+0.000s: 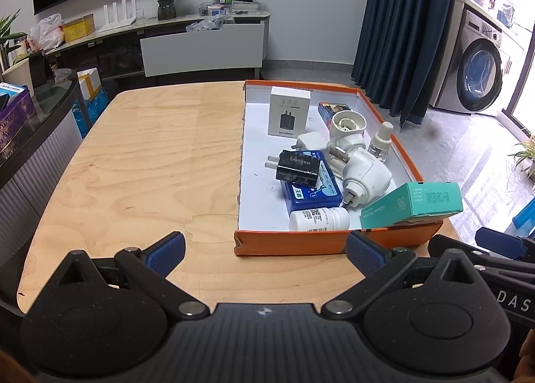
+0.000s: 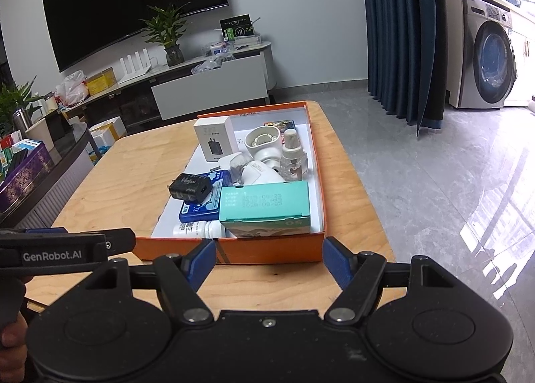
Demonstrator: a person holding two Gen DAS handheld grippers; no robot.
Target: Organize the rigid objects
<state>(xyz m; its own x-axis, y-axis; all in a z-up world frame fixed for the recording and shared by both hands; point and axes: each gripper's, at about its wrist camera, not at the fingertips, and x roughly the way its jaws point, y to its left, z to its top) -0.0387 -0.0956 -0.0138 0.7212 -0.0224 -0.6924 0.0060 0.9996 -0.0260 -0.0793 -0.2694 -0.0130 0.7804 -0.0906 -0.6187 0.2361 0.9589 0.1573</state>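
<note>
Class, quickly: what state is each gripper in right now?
Left gripper: open, holding nothing.
Right gripper: open, holding nothing.

Your left gripper (image 1: pixel 265 254) and right gripper (image 2: pixel 267 257) are matte black, with ribbed blue pads, silver pivot screws and white "GenRobot.AI" lettering.

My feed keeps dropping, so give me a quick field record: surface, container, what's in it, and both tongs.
surface: wooden table
container: orange box lid, white inside, on the table's right part
contents: white charger box upright at the far end; black charger on a blue case; white pill bottle lying at the near wall; teal carton at the near right corner; white plug-in devices; clear refill bottle
left tongs: open, empty, before the lid
right tongs: open, empty, before the lid
</note>
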